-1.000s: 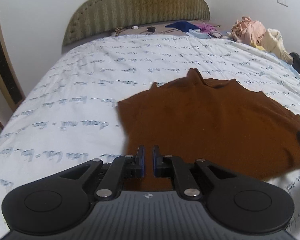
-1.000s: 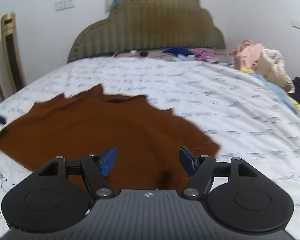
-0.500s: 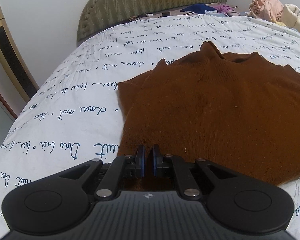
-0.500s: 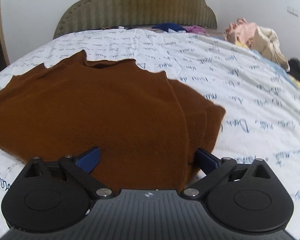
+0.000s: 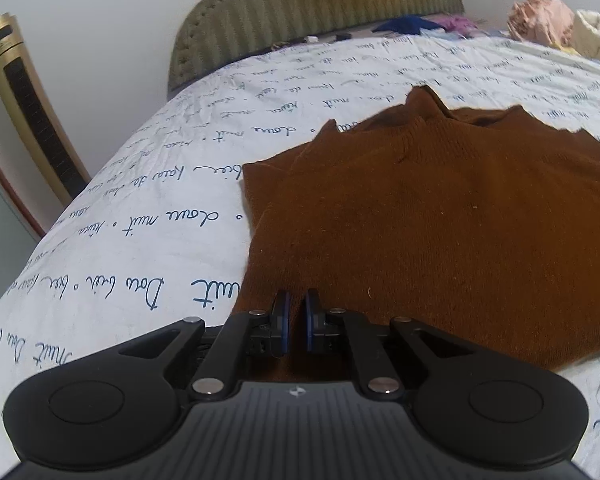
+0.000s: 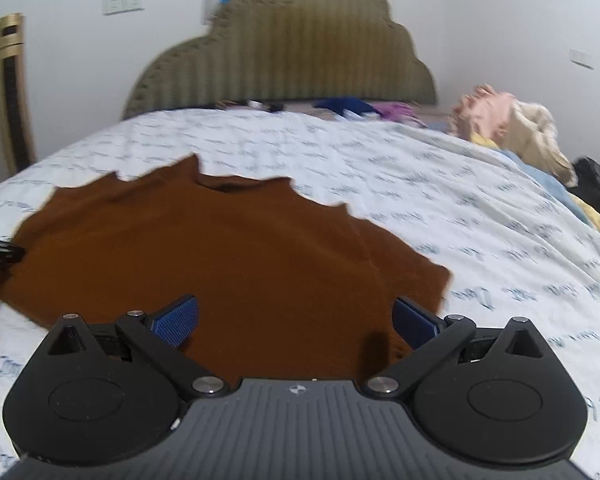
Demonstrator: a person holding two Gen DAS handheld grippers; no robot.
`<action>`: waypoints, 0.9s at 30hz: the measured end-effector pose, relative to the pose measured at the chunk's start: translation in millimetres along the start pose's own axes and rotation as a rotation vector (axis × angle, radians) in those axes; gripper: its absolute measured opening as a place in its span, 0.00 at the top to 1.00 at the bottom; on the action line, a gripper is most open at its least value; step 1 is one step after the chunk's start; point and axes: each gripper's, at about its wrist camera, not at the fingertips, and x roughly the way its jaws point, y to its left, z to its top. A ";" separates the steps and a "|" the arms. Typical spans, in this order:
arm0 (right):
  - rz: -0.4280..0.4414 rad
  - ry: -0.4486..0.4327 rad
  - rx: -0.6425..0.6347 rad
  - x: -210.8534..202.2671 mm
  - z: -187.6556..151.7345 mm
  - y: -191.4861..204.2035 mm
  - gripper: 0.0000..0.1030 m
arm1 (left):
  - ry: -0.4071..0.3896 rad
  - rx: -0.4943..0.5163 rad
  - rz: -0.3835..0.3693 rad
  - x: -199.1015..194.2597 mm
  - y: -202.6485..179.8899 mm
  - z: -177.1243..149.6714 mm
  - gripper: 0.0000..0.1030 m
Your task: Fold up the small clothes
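On bed [image 5: 148, 216], left fingers [image 5: 285, 320] pinch sweater [image 5: 440, 232].

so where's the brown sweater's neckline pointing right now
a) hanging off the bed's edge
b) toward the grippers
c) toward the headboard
c: the brown sweater lies flat on the printed bedsheet with its collar notch at the far edge, nearest the olive headboard.
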 end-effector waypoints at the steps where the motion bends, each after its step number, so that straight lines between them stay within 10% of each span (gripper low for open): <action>1: 0.015 0.003 -0.004 0.6 0.6 2.7 0.02 | -0.009 -0.010 0.009 -0.5 -1.2 -1.8 0.93; 22: -0.012 0.072 -0.055 26.4 -24.7 26.6 0.00 | -0.074 -0.091 0.071 -11.4 -5.1 -14.0 0.84; 25: -0.013 0.068 -0.057 25.9 -25.6 26.9 0.00 | -0.105 -0.092 0.097 -17.9 -6.3 -15.0 0.54; 27: -0.012 0.065 -0.058 25.5 -26.3 26.9 0.00 | -0.145 -0.100 0.100 -25.2 -5.8 -16.0 0.09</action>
